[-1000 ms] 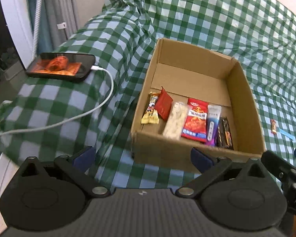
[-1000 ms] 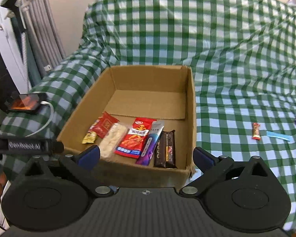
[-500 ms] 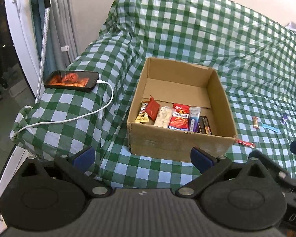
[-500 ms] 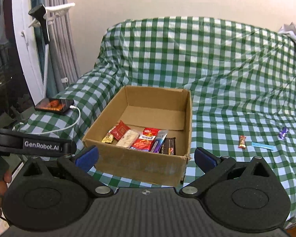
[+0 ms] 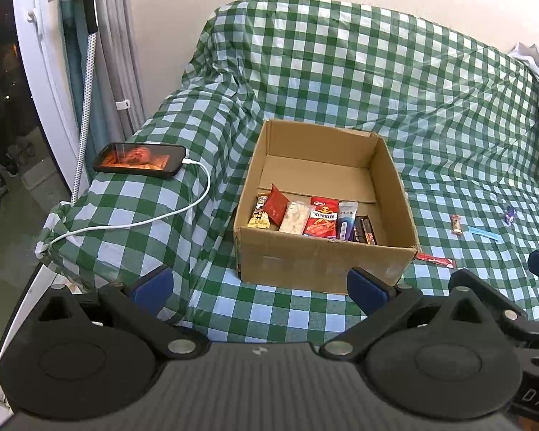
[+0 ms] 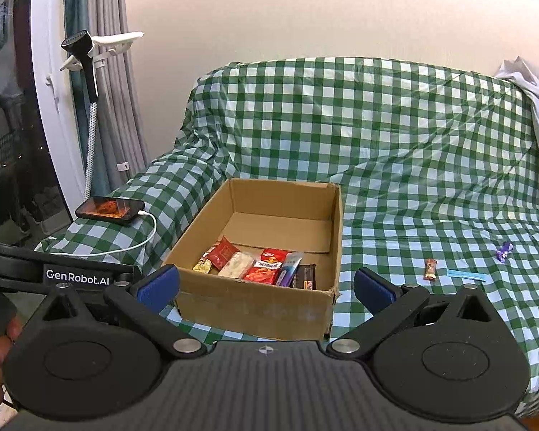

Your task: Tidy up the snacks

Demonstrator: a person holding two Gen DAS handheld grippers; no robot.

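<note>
An open cardboard box stands on the green checked sofa. Several snack packets lie in a row along its near wall. Loose snacks lie on the seat to the right: a small brown bar, a blue stick, a purple candy and a red stick by the box corner. My left gripper is open and empty, held back before the box. My right gripper is open and empty, also back from the box.
A phone with a white charging cable lies on the sofa's left arm. A garment steamer on a hose and curtains stand at the left. White cloth hangs on the sofa's right.
Both grippers have pulled back and up from the box, which now looks smaller and farther. Both stay open and empty.
</note>
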